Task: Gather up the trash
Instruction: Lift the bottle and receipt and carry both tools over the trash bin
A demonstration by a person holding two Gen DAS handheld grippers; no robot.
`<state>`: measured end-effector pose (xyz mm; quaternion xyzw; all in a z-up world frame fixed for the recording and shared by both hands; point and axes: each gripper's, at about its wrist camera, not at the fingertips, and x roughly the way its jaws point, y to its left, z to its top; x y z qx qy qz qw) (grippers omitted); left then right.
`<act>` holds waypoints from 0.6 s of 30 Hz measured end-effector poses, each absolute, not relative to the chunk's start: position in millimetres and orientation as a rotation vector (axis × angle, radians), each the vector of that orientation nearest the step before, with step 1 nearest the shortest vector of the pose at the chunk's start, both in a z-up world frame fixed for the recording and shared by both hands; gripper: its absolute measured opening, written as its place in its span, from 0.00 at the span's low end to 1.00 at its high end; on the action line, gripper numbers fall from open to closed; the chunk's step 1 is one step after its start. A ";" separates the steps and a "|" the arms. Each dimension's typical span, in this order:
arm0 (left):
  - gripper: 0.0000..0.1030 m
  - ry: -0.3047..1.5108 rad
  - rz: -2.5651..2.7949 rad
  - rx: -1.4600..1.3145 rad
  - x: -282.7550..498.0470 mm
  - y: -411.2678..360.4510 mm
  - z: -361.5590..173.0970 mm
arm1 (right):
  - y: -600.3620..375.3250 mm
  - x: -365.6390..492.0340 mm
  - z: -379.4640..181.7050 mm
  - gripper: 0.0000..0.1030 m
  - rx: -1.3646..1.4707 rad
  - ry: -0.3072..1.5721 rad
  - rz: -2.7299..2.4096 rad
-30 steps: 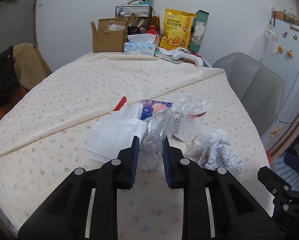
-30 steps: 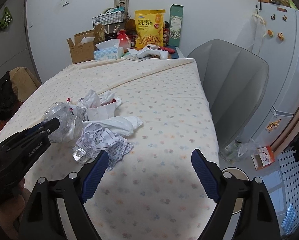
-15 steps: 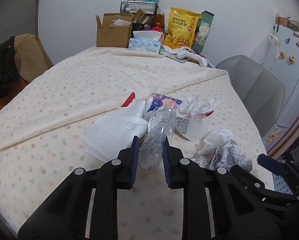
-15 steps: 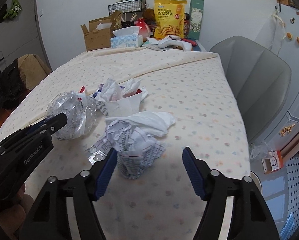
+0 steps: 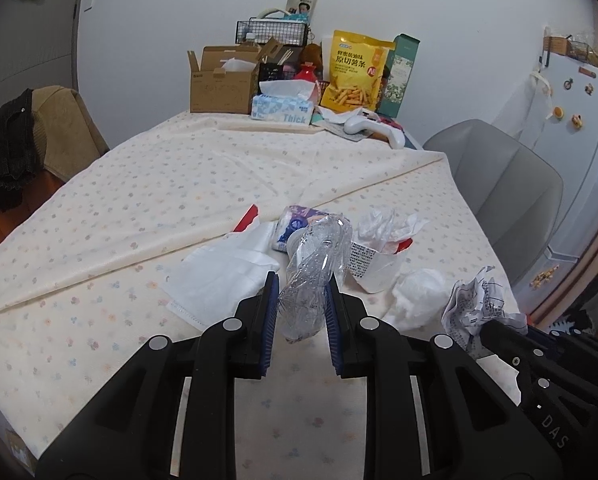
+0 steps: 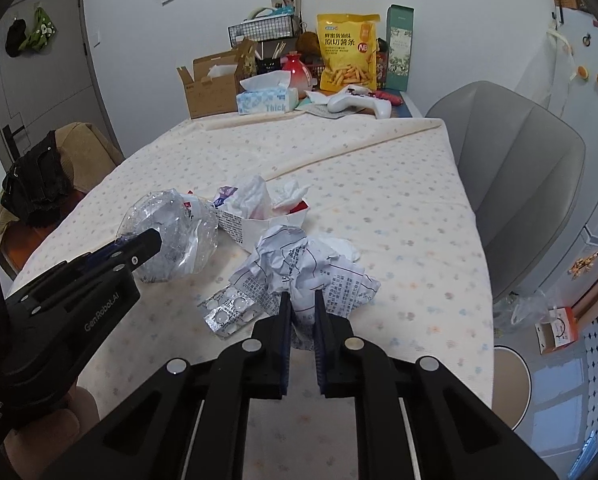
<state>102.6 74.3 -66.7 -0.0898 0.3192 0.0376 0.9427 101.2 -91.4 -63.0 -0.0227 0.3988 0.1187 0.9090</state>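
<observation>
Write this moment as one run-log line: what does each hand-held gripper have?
left hand-held gripper: shut on crushed plastic bottle | right hand-held gripper: jaws just closing, shut on crumpled printed paper | blister pack: on table

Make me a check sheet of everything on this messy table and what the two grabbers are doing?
Surface: table under a flowered cloth.
Job's things: crushed clear bottle, crumpled printed paper, blister pack, white carton stuffed with tissues, white tissue wad, flat white bag.
Clutter: cardboard box, tissue box, yellow snack bag at the far end.
Grippers: left gripper shut on the bottle; right gripper has just been closing, pinching the paper.
Cables: nothing seen.
Surroundings: grey chair, fridge with magnets.
</observation>
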 end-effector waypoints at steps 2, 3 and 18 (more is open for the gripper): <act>0.22 0.635 0.071 -0.178 97.9 70.0 -59.8 | -95.9 95.4 -57.1 0.10 -0.046 0.810 0.238; 0.22 0.626 0.069 -0.173 94.6 67.6 -55.6 | -98.4 92.8 -54.7 0.10 -0.044 0.804 0.234; 0.22 0.523 0.005 -0.125 53.2 26.5 -7.1 | -149.6 50.5 -17.1 0.11 0.016 0.702 0.157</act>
